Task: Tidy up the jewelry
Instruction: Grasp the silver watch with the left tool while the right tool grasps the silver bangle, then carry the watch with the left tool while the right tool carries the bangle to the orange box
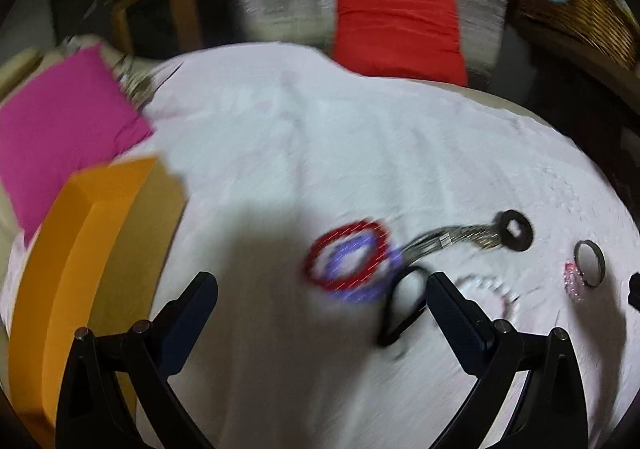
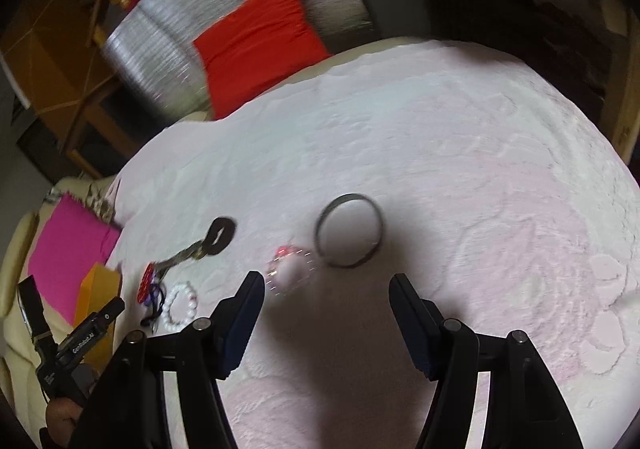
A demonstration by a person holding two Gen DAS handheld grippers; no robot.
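My left tool [image 1: 320, 289] hung over the table with its jaws wide apart and nothing between them, and my right tool [image 2: 326, 289] was just as open and just as empty. The jewelry lay loose on the white textured cloth [image 1: 320, 153] covering the table. The red beaded bangle [image 1: 346, 253] overlapped the purple beaded bangle [image 1: 362, 269] just ahead of my left tool, with a thin black loop [image 1: 404, 301] beside them and a necklace with a flat black disc pendant [image 1: 516, 230] farther right. Ahead of my right tool sat the plain dark metal bangle [image 2: 349, 231], touching or nearly touching a small pink beaded bracelet [image 2: 290, 269].

The orange cardboard box [image 1: 80, 269] stood at my left; I judged it the likely place to put things. Both views were smeared by motion, so I reckoned I should steady first, then take 1 bangle by its rim, lifting the red one clear so the purple one was not dragged.
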